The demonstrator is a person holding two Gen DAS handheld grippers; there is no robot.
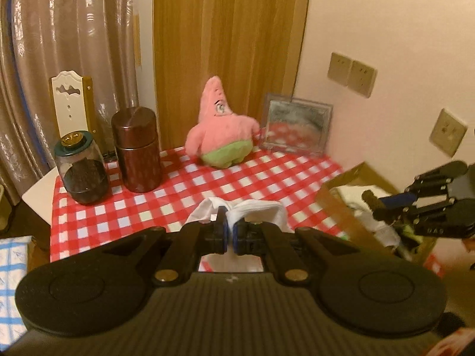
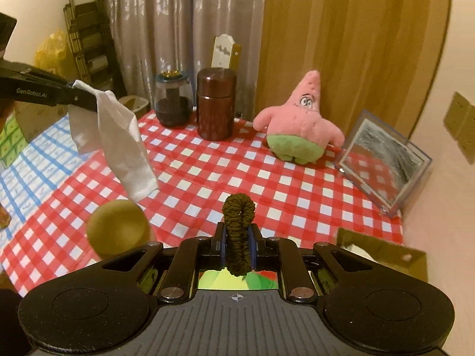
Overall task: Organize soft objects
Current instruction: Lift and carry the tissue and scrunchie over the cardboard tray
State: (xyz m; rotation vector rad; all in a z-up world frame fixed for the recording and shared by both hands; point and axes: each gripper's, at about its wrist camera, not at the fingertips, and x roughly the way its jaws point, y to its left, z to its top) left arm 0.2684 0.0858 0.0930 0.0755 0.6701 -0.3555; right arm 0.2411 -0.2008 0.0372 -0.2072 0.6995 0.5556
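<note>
Plush, jars and mirror crowd the table's back; left tongs clamp a white cloth, right tongs clamp olive yarn.

Two wrist views over shared tablecloth

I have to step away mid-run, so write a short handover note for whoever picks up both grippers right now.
Left gripper: shut on a white cloth, hanging in the air over the checkered table.
Right gripper: shut on a dark green scrunchie, also lifted.
Cardboard box at the table's right edge already holds some soft items.
Pink star plush sits at the back, untouched.
Left to do, probably: drop both items in the box, then the plush.
</note>
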